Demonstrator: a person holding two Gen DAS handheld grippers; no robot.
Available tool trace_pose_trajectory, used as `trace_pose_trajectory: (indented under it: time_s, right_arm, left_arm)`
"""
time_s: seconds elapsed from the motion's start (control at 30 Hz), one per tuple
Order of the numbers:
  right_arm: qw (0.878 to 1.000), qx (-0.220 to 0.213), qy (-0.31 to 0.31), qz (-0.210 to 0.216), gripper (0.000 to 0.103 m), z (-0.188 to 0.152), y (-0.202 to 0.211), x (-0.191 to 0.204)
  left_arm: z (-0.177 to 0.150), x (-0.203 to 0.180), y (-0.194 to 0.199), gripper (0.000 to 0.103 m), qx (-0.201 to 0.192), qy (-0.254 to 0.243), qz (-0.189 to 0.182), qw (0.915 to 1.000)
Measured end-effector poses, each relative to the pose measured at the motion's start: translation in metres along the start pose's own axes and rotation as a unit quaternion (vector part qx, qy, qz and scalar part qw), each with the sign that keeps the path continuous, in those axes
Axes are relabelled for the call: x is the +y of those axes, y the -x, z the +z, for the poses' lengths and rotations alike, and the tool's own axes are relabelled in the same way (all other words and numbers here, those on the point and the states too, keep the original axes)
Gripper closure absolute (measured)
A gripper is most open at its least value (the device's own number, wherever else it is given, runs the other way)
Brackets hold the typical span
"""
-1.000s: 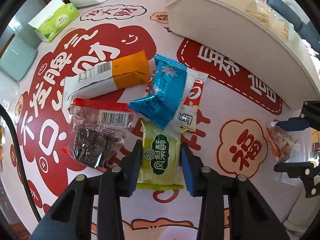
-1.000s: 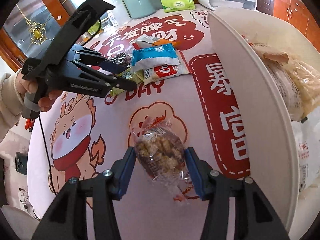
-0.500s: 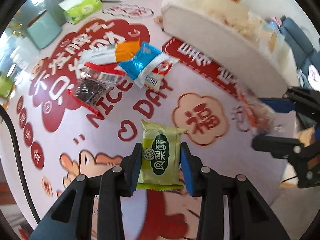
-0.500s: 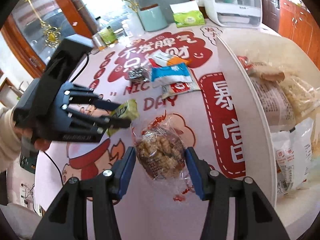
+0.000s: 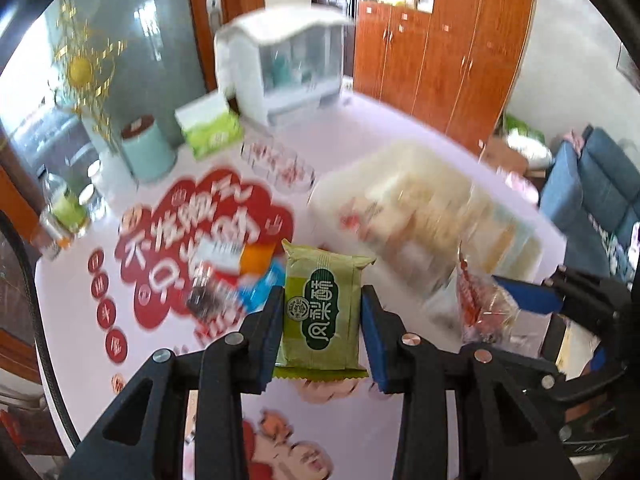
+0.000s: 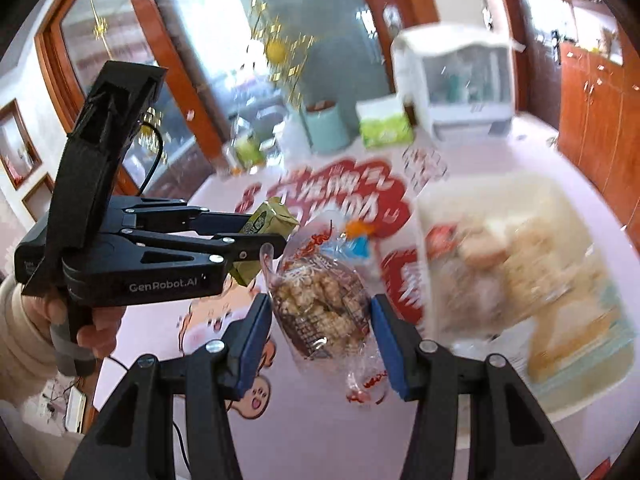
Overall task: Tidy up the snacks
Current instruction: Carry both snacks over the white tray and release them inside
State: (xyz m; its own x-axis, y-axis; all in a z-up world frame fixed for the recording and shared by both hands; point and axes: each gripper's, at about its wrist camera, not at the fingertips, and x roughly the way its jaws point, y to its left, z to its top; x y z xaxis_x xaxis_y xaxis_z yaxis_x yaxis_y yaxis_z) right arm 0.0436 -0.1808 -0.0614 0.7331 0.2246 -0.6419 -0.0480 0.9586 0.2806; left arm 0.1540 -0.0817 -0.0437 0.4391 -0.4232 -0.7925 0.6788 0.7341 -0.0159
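My left gripper (image 5: 322,330) is shut on a green pastry packet (image 5: 323,312), held upright well above the table; the same packet (image 6: 262,236) shows in the right wrist view between the left gripper's fingers (image 6: 256,246). My right gripper (image 6: 320,340) is shut on a clear bag of brown crunchy snack (image 6: 320,304) with red print, seen also at the right of the left wrist view as the clear bag (image 5: 482,304). The white snack basket (image 5: 432,216) stands blurred beyond both grippers, filled with pale packets. Several loose snacks (image 5: 236,276) lie on the tablecloth.
Red-and-white printed tablecloth (image 5: 200,232). At the table's far side stand a green tissue box (image 5: 210,128), a mint canister (image 5: 148,148), a white cabinet-like container (image 5: 284,72) and small jars (image 5: 64,212). A person's hand and cream sleeve (image 6: 24,328) hold the left gripper.
Both grippers have risen off the table with their snacks, and the views have tilted up toward the room. The green packet left the pile; the basket now lies ahead and below.
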Motion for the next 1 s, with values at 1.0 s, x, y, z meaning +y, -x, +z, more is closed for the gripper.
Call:
trace_pose_trajectory:
  time_s: [1.0]
  right_arm:
    - [0.986, 0.008, -0.074, -0.151, 0.047, 0.038, 0.020, -0.173]
  left_arm:
    - [0.084, -0.112, -0.122, 0.029, 0.062, 0.035, 0.061, 0.9956]
